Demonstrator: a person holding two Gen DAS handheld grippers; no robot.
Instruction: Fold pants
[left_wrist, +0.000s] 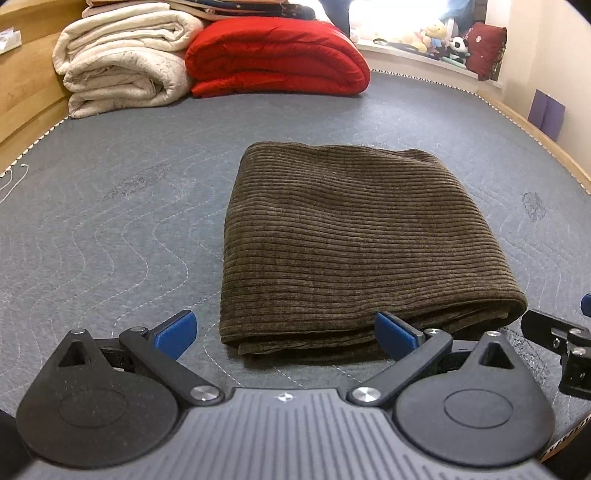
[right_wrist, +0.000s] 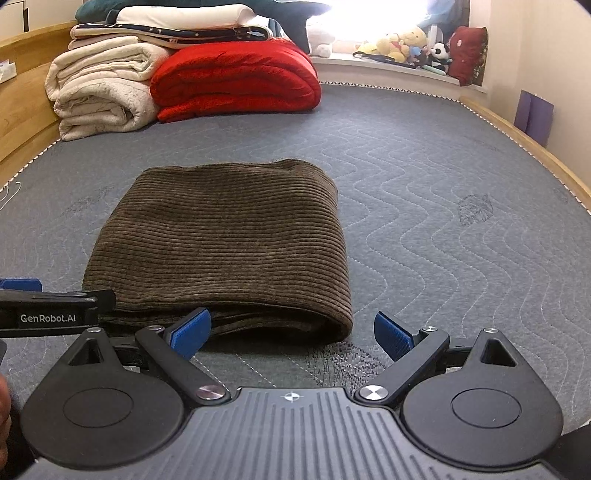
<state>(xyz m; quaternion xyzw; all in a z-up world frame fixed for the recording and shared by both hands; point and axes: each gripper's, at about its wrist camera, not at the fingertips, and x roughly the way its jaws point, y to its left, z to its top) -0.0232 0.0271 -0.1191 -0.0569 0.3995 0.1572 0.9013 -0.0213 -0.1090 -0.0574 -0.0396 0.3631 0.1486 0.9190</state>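
The brown corduroy pants (left_wrist: 351, 240) lie folded into a compact rectangle on the grey quilted mattress (left_wrist: 110, 221); they also show in the right wrist view (right_wrist: 221, 243). My left gripper (left_wrist: 286, 332) is open and empty, just in front of the pants' near edge. My right gripper (right_wrist: 291, 332) is open and empty, in front of the pants' near right corner. The right gripper's body shows at the right edge of the left wrist view (left_wrist: 561, 343). The left gripper's body shows at the left edge of the right wrist view (right_wrist: 51, 314).
Folded cream blankets (left_wrist: 122, 62) and a red quilt (left_wrist: 277, 55) are stacked at the far end of the mattress (right_wrist: 443, 184). A wooden bed frame (left_wrist: 546, 147) runs along the right. Plush toys (right_wrist: 402, 44) sit on the window sill.
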